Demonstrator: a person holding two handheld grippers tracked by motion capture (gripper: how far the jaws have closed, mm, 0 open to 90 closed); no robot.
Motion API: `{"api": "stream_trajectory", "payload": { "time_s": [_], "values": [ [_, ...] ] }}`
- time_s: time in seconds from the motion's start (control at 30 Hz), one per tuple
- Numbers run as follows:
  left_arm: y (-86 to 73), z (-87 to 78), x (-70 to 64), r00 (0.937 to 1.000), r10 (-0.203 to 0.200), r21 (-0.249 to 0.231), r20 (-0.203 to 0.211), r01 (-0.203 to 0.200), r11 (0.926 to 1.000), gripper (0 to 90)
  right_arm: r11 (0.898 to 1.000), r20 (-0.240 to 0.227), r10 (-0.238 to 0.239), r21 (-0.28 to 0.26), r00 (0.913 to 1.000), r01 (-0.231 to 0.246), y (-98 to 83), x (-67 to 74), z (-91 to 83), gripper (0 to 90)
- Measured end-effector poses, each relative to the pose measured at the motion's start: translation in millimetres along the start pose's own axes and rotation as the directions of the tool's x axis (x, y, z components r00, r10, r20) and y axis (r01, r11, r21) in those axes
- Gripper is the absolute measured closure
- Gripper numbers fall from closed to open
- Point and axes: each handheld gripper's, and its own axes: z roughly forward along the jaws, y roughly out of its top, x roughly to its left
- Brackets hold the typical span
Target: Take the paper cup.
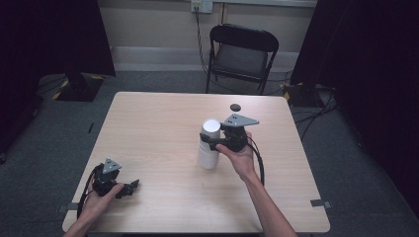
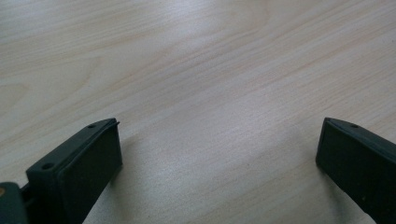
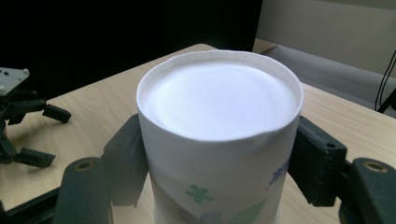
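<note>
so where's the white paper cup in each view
high view: the white paper cup stands upside down right of table centre, the right tongs clamped on it.
left gripper view: not in it.
right gripper view: the cup is centre frame between the jaws.
Shared landmark: the wooden table.

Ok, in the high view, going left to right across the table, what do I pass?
Left gripper → white cup stack → right gripper, shut on the cups. The small dark disc lies farther back, above the right gripper.
</note>
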Motion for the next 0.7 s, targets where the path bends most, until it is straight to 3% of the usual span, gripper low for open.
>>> {"api": "stream_trajectory", "payload": {
  "time_s": [0.7],
  "values": [
    [0.6,0.5,-0.9,0.9999,-0.010,0.001,-0.010,0.010,0.9999,0.0,0.999,-0.019,0.029,-0.038,0.9994,-0.029,18.0,1.2,-12.6,31.1]
  ]
}}
